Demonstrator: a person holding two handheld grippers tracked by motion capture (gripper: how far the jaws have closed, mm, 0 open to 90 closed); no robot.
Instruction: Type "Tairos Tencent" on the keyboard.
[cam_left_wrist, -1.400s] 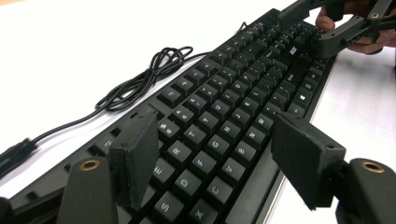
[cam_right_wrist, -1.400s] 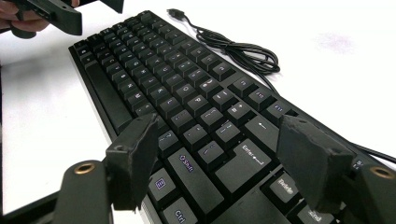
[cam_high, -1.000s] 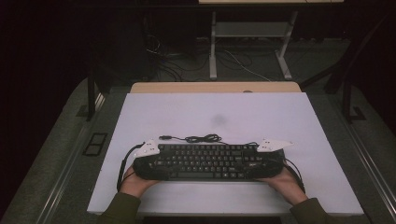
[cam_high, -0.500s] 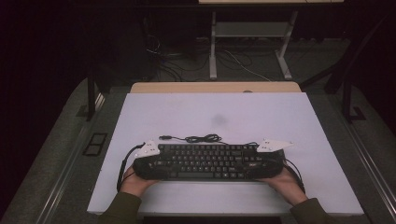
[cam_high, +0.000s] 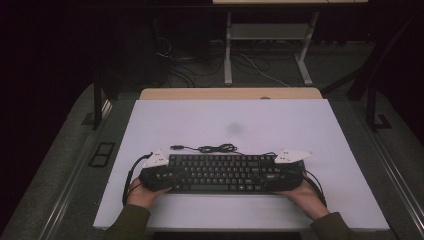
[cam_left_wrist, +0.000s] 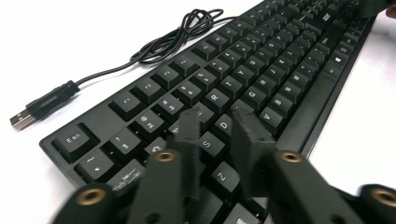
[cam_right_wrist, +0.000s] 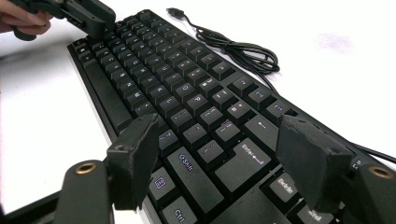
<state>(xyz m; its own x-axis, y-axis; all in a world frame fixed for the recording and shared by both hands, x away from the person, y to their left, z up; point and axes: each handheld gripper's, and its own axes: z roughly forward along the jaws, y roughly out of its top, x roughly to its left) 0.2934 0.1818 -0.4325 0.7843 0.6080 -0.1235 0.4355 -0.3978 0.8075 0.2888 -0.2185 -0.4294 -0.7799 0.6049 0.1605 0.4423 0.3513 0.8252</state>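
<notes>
Near the table's (cam_high: 150, 125) front edge, the left gripper's (cam_left_wrist: 219, 121) jaws have just been narrowed over the keyboard's (cam_high: 220, 172) keys, nothing gripped; the right gripper (cam_right_wrist: 224, 140) is held wide open, empty

The keyboard (cam_left_wrist: 243, 74) runs off the frame's top edge, its far key legends too small to read.
</notes>
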